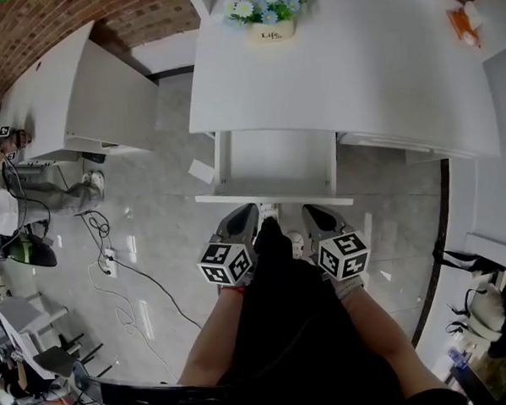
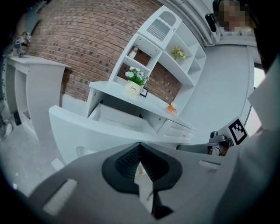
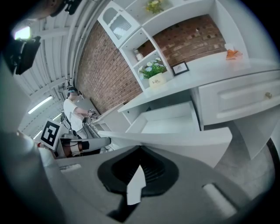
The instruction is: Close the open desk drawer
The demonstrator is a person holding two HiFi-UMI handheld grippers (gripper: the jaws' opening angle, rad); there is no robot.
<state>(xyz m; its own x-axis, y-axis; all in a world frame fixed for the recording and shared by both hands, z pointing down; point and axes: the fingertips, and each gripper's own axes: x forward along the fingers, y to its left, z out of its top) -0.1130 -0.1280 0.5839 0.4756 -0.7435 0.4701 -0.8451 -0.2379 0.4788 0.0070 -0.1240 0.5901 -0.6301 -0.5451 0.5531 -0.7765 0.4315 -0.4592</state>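
White desk [image 1: 381,72] fills the upper centre of the head view. Its drawer [image 1: 272,162] is pulled out at frame centre, front panel toward the camera, inside bare. Left gripper [image 1: 247,213] and right gripper [image 1: 311,211] sit side by side just below that panel, tips pointed at it. Contact can't be resolved from here, and neither can the jaw state. Flower pot [image 1: 269,19] is top centre on the desk, orange item [image 1: 464,27] upper right. Second desk [image 1: 70,97] is upper left, with a cable [image 1: 125,272] on the floor at left.

Left gripper view: left gripper [image 2: 140,146] has its jaws pressed together, nothing between them. Drawer [image 2: 116,117] is open just above the tips, front panel running across mid-frame. New here vs head view: brick wall [image 2: 83,48] and a shelf unit [image 2: 175,57] rising over the desk. Flower pot [image 2: 135,83] is at centre, orange item [image 2: 171,107] right of it.

Right gripper view: right gripper [image 3: 140,151] also has its jaws together, holding nothing. Drawer [image 3: 168,121] is open at mid-frame, its front edge just above the tips. Only this view shows a closed drawer [image 3: 245,100] with a knob at right, next to the open one. A person [image 3: 74,111] stands at left by the brick wall [image 3: 105,65].
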